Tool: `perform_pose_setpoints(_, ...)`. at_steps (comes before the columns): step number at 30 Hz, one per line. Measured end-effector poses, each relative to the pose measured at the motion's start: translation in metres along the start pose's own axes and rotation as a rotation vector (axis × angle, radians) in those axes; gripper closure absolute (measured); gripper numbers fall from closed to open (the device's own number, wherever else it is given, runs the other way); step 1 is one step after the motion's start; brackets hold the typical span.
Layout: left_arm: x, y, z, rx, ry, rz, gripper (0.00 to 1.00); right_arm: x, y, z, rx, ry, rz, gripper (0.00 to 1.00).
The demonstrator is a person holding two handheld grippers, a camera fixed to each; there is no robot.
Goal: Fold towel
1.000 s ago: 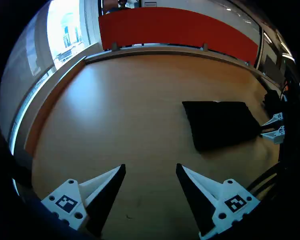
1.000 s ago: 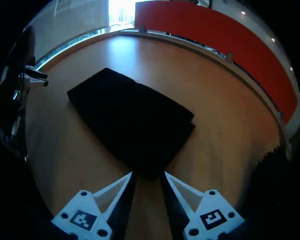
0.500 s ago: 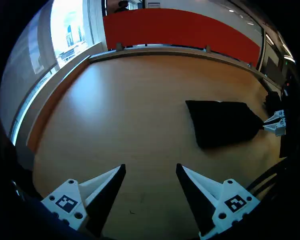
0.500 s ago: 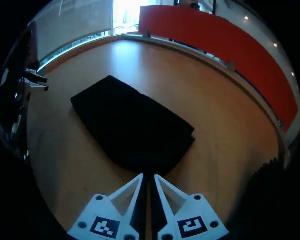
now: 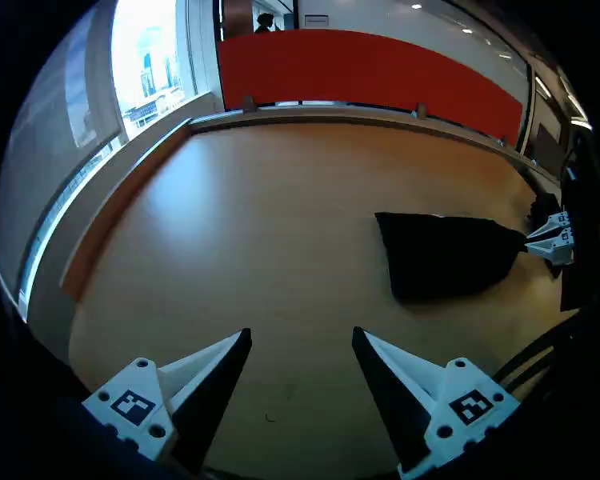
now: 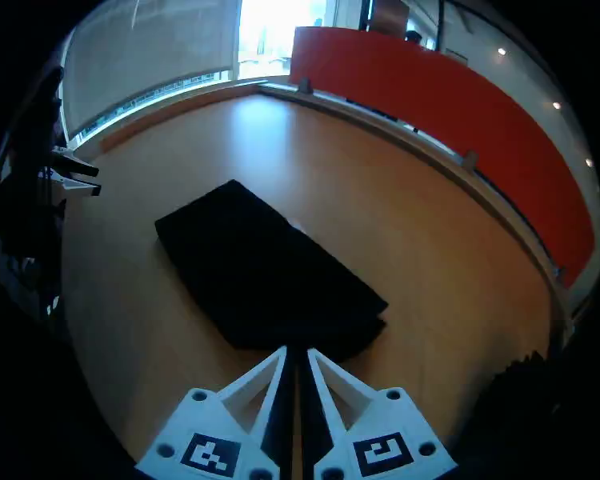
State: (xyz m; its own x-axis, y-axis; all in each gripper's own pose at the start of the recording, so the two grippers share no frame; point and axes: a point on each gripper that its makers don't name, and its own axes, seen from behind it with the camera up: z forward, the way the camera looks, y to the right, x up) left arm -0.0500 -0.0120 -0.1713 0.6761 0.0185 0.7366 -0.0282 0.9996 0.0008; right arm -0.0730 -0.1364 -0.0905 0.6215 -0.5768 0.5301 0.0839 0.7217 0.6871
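Left gripper view first: the left hand-held gripper [image 5: 300,330] hangs low over the bare wooden surface [image 5: 252,208], its two fingers spread wide apart with nothing between them. Off to the right lies the black towel [image 5: 440,256], flat on the surface, and its far corner is drawn out to a point that meets the tips of the right hand-held gripper [image 5: 530,242]. A red panel [image 5: 364,68] runs along the back edge, with a bright window [image 5: 144,72] on the left. Over to the right gripper view: the fingers are pressed together, pinching the towel's near edge right at their tips. The dark cloth stretches away from them across the surface, and the left hand-held gripper sits well apart at the left edge.
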Motion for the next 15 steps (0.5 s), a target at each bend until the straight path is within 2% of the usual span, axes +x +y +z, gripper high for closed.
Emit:
perform_pose_setpoints(9,-0.005,0.000,-0.002,-0.003,0.004,-0.020,0.07,0.026,-0.004,-0.009,-0.004,0.034,-0.030,0.98)
perform_pose_setpoints(15,-0.005,-0.002,-0.004,-0.005,0.011,-0.021,0.07,0.031,-0.006,-0.010,-0.011,0.032,-0.053,0.98)
